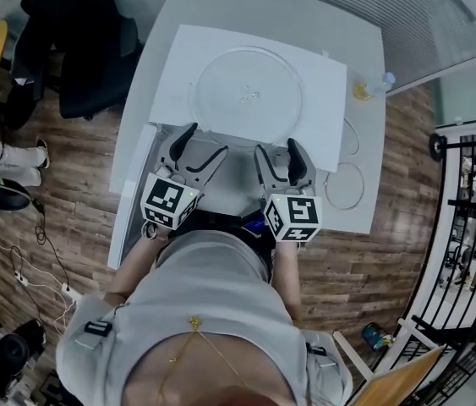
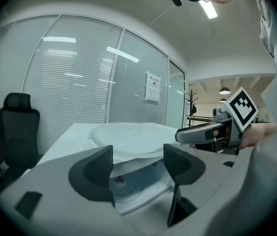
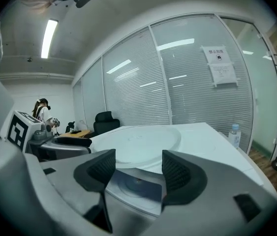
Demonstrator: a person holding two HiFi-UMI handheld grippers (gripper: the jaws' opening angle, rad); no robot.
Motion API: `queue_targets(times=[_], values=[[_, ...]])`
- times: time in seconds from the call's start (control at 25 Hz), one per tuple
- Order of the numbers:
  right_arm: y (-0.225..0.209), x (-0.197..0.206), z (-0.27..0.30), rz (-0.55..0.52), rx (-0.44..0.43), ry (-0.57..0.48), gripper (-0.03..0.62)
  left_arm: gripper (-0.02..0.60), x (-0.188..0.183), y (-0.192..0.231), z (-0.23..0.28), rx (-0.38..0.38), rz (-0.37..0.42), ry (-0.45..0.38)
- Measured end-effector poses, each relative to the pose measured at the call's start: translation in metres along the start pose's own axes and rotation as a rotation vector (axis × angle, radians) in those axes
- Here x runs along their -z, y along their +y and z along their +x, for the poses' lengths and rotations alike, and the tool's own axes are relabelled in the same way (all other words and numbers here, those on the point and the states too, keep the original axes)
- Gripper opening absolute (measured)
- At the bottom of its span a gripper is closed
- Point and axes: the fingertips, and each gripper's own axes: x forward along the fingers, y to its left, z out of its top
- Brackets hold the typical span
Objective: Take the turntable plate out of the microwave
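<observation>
The clear glass turntable plate [image 1: 246,96] lies flat on top of the white microwave [image 1: 174,66], outside the cavity. In the left gripper view the plate [image 2: 128,135] sits just above the open cavity [image 2: 128,183]; in the right gripper view the plate [image 3: 140,141] lies past the jaws. My left gripper [image 1: 205,145] and right gripper [image 1: 277,150] hang side by side at the microwave's front, both open with nothing between the jaws and neither touching the plate. Each shows in the other's view: the right gripper [image 2: 212,132] and the left gripper [image 3: 64,141].
The microwave door [image 1: 132,193] stands open at the left. The white table [image 1: 364,49] carries a small bottle [image 1: 383,81], a yellow object [image 1: 361,91] and looped cable [image 1: 345,184] at the right. A black office chair [image 1: 85,49] stands to the left.
</observation>
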Motion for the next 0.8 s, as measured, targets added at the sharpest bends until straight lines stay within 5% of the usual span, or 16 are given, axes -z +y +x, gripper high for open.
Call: queue_targets(times=[0.8], values=[[-0.006, -0.004, 0.032, 0.022, 0.083, 0.087, 0.282, 0.322, -0.002, 0.022, 0.024, -0.013, -0.019, 0.048]])
